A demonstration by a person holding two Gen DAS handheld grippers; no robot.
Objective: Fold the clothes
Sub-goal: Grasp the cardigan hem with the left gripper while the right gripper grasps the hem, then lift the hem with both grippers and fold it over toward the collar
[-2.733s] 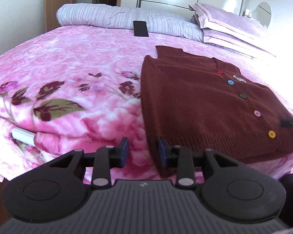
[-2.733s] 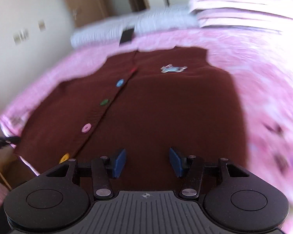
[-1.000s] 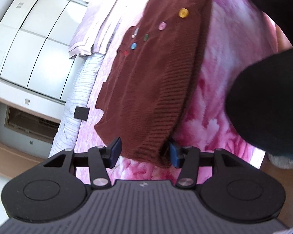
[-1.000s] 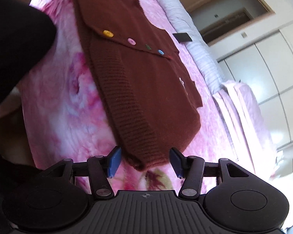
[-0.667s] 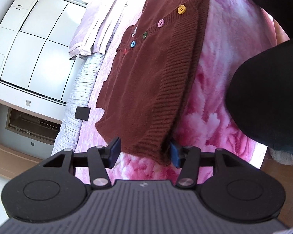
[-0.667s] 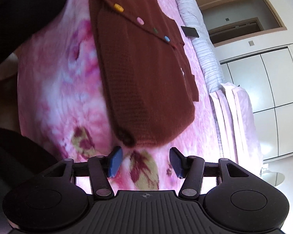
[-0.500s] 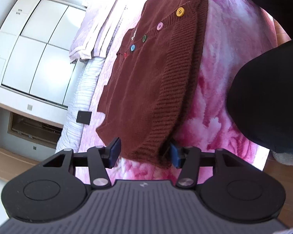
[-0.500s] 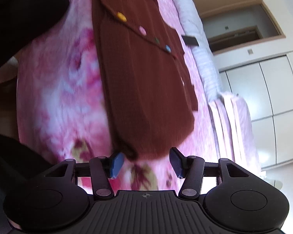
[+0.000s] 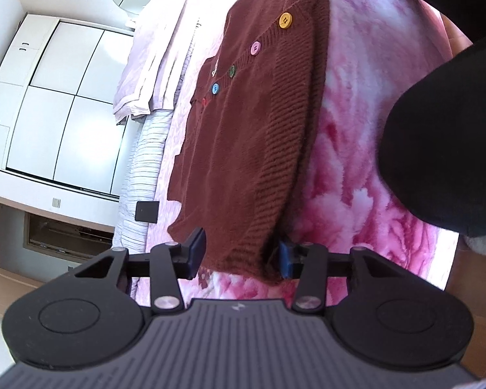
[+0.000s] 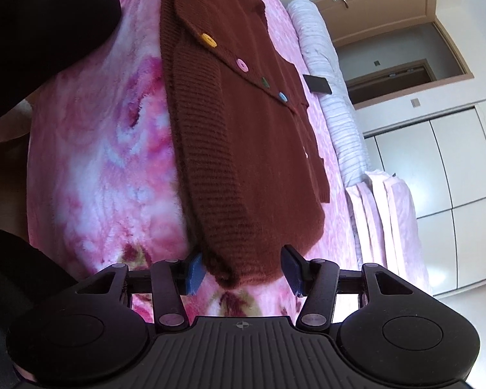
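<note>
A brown knit cardigan (image 9: 243,149) with coloured buttons lies flat on the pink floral bed cover (image 9: 350,149). Both views are rolled sideways. My left gripper (image 9: 241,254) is open, its jaws either side of the ribbed hem's bottom corner. In the right wrist view the cardigan (image 10: 252,149) shows too. My right gripper (image 10: 243,272) is open with the other bottom hem corner between its jaws. Neither gripper has closed on the cloth.
A black phone (image 9: 146,211) lies near the striped pillows (image 9: 142,175) at the head of the bed. Folded pink bedding (image 10: 385,220) is stacked beside them. A white wardrobe (image 9: 52,97) and a wooden door (image 10: 382,9) stand behind. The person's dark clothing (image 9: 444,149) is near the bed edge.
Both grippers turned sideways and came down to the hem corners. In the last half second the right gripper moved in so the corner sits between its jaws; the left barely moved.
</note>
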